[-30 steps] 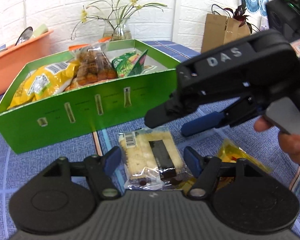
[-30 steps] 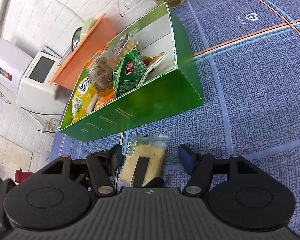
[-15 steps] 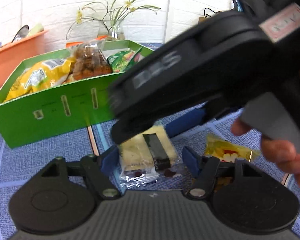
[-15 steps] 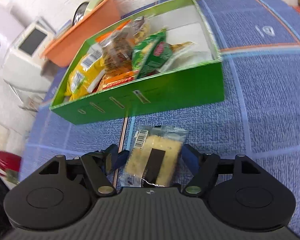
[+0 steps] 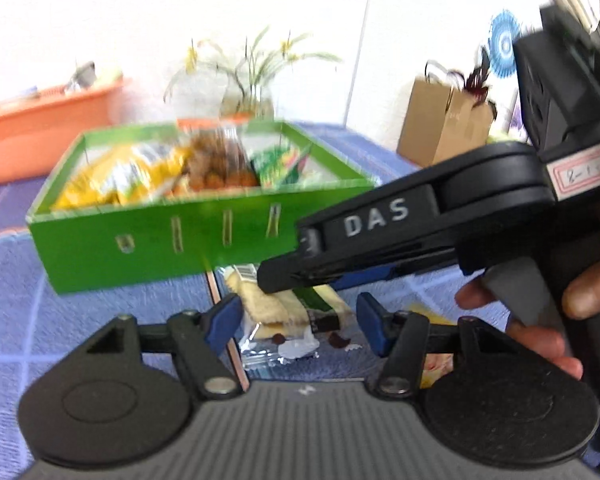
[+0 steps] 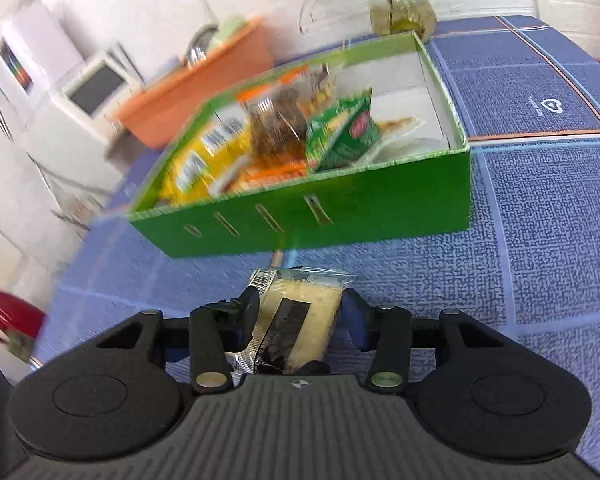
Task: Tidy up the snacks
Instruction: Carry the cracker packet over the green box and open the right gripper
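Blue patterned cloth covers the surface [image 6: 540, 208], and on it, just in front of the green box [image 6: 360, 216] of snacks, lies the clear-wrapped cracker packet [image 6: 300, 312]. Over the last second the right hand-held gripper [image 6: 300, 320] has narrowed its jaws around the packet, and both pads now look pressed to its sides, so a lift into the box seems next. The left hand-held gripper [image 5: 298, 320] has also been closing, yet its pads stand clear of the wrapper between them, gripping nothing.
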`<state>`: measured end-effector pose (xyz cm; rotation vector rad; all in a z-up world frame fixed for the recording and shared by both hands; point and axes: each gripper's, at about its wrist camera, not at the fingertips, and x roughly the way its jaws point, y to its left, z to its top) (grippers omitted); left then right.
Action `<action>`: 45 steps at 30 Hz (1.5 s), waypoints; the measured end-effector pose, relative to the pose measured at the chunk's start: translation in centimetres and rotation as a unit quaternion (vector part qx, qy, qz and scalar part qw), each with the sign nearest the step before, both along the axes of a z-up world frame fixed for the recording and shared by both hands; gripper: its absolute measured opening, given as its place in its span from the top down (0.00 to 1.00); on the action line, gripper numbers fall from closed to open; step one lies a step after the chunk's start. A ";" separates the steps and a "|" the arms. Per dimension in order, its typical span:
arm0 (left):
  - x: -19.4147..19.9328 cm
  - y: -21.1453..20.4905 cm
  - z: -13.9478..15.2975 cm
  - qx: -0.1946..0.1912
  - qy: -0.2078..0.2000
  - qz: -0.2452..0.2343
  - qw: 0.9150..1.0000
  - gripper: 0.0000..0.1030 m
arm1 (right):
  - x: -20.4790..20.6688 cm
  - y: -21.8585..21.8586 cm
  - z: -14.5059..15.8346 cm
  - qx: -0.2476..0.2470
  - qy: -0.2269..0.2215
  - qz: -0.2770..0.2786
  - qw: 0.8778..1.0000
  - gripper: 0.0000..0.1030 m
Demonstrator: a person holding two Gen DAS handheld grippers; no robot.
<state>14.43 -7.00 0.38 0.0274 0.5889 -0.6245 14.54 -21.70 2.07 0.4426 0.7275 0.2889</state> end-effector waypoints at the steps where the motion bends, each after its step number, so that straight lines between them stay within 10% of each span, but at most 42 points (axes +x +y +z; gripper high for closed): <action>1: -0.3 0.3 0.6 -0.003 -0.012 0.001 1.000 0.43 | -0.2 -0.1 0.3 0.011 -0.008 0.000 1.000 0.25; 15: -2.6 0.8 3.4 0.005 -0.093 0.005 0.996 0.43 | -2.4 0.5 3.2 0.022 -0.108 -0.014 0.994 0.24; 29: 4.3 -3.9 5.6 -0.010 -0.165 -0.014 0.986 0.43 | 2.1 -2.9 6.4 -0.029 -0.209 -0.058 0.976 0.21; 45: 7.7 -3.9 3.9 0.020 -0.132 0.063 0.989 0.22 | 2.8 -8.0 3.7 0.100 -0.132 -0.090 0.982 0.02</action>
